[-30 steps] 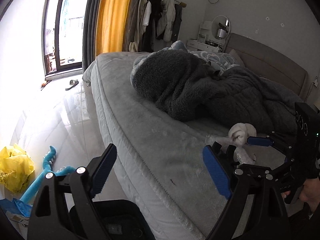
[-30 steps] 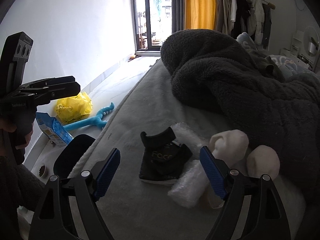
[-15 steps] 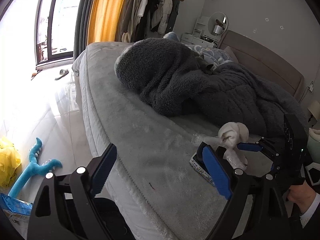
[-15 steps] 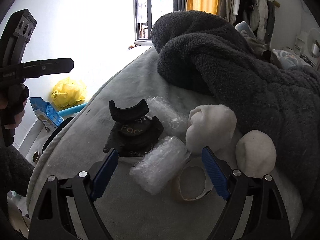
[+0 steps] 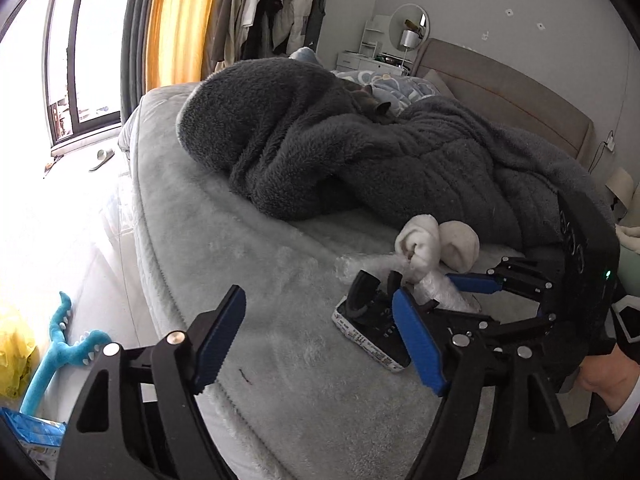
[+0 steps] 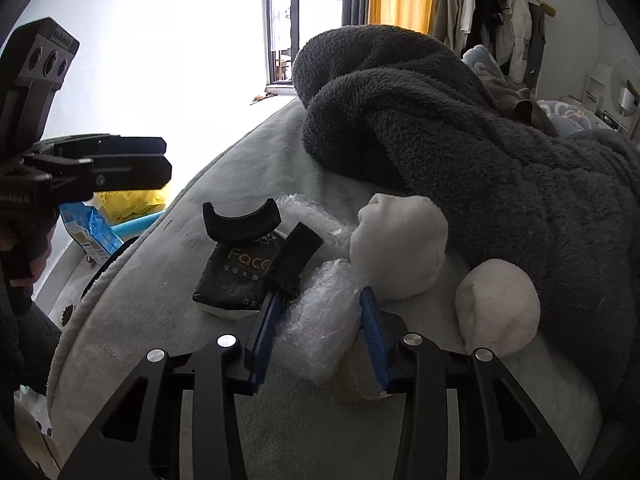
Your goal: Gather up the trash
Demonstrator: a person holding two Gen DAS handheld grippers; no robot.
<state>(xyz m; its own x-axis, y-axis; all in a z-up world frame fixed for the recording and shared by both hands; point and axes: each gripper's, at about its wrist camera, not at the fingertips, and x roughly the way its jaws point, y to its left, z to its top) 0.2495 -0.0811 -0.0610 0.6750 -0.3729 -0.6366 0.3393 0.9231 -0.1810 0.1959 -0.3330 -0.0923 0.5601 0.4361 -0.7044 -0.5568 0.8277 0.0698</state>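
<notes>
Trash lies on the grey bed: a roll of clear bubble wrap [image 6: 320,316], a black "Face" packet [image 6: 236,276] with black foam pieces [image 6: 240,220] on it, and a cardboard tape ring [image 6: 356,376]. My right gripper [image 6: 320,320] is shut on the bubble wrap roll. In the left wrist view the right gripper [image 5: 440,292] sits over the packet [image 5: 372,336]. My left gripper [image 5: 320,344] is open and empty above the bed's edge, left of the trash.
Two white sock balls [image 6: 400,240] [image 6: 496,312] lie beside the trash. A dark fleece blanket [image 5: 340,152] covers the bed behind. On the floor are a blue toy [image 5: 60,356], a yellow bag [image 6: 128,200] and a blue packet [image 6: 92,232].
My right gripper moved forward and closed its fingers on the bubble wrap roll. My left gripper swung right toward the bed and stayed open.
</notes>
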